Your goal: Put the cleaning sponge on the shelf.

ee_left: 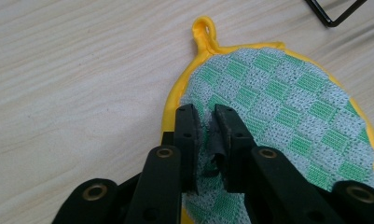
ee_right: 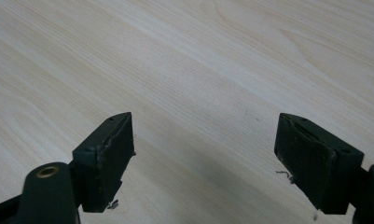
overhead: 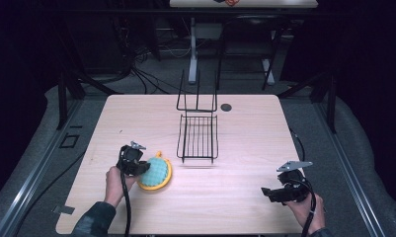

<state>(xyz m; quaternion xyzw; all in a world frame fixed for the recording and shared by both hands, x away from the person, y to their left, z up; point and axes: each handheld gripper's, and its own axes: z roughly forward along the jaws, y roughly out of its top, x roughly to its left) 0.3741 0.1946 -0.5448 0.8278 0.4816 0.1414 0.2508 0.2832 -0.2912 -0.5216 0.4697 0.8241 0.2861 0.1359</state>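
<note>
The grasp looks done and the carry is left: the left gripper (ee_left: 204, 122) has its jaws pinched on the pot holder (ee_left: 278, 116) lying at seven o'clock from the wire rack (overhead: 198, 133), while the right gripper (ee_right: 203, 158) idles wide open, holding nothing.

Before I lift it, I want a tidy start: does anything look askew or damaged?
Mostly tidy. The left gripper pinches a bunched fold of the potholder near its edge. The right gripper's pads look frayed. The wire rack seems undamaged.
</note>
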